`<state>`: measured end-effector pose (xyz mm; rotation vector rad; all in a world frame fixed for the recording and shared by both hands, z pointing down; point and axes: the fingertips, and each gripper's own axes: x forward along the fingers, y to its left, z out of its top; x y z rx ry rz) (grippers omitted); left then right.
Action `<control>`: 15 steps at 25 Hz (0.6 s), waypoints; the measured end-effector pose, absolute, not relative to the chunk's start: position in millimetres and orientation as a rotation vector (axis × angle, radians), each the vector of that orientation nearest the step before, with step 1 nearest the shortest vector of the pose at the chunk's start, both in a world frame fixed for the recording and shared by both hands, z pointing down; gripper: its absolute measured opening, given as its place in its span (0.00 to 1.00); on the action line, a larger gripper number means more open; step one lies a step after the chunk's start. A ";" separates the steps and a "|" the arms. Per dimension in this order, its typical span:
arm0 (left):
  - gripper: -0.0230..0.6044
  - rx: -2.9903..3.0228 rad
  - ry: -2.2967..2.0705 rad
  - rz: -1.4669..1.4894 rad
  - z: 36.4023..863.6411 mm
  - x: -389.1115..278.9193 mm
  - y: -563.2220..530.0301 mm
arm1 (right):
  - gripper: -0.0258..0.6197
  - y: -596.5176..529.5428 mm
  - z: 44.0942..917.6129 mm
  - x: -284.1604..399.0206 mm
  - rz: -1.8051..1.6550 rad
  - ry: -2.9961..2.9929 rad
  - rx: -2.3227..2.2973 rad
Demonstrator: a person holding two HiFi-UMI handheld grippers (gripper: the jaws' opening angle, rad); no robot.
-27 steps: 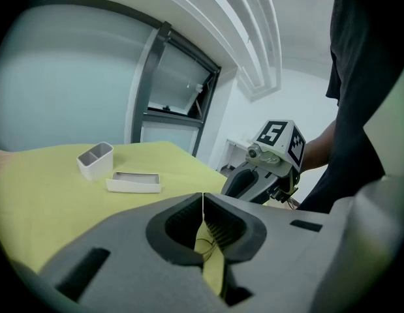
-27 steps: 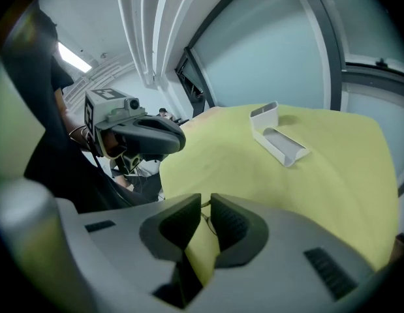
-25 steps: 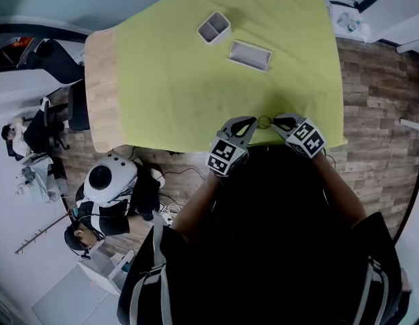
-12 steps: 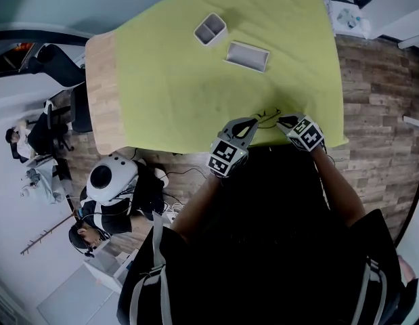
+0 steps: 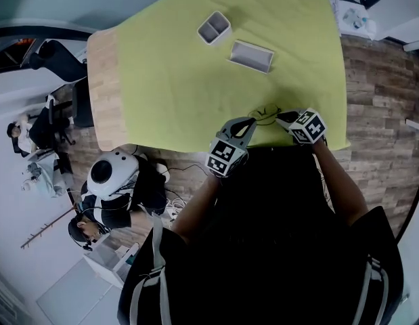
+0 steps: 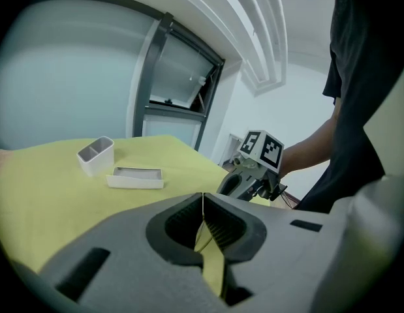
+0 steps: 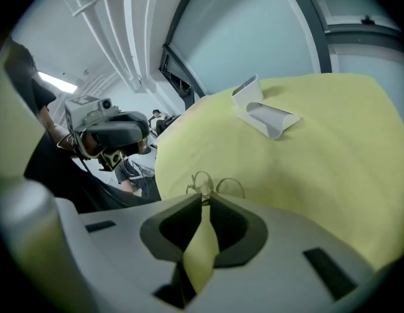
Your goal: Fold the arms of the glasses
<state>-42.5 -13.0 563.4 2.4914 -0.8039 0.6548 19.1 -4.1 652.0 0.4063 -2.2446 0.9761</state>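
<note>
Handling the glasses (image 5: pixel 263 112) asks for care: they look light, thin and easy to bend, so I would grip near a hinge, never on a lens. They have round clear lenses in a wire frame and lie on the yellow-green cloth (image 5: pixel 195 80) by the table's (image 5: pixel 104 93) near edge. The right claw (image 7: pixel 203 199) pinches their frame. The left claw (image 6: pixel 203 197) is pressed together, just beside them.

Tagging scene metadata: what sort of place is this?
Probably an office or lab: wood-plank floor, another seated person off to the side, and dark-framed glass panels behind the green-clothed table.
</note>
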 end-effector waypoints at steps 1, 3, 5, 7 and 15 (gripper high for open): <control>0.07 2.487 -0.810 0.653 563.5 -43.5 -14.2 | 0.13 -8.6 654.5 18.8 0.997 -2.237 0.406; 0.07 2.480 -0.824 0.649 563.3 -45.9 -16.3 | 0.13 -17.8 657.6 17.5 1.049 -2.222 0.410; 0.07 2.468 -0.844 0.645 563.2 -50.7 -18.6 | 0.13 -27.7 660.8 14.2 1.106 -2.211 0.409; 0.07 2.451 -0.867 0.644 563.7 -57.2 -21.1 | 0.13 -37.8 666.0 11.0 1.147 -2.197 0.403; 0.07 2.368 -0.954 0.618 567.3 -76.6 -22.1 | 0.13 -56.0 687.7 8.0 1.113 -2.140 0.326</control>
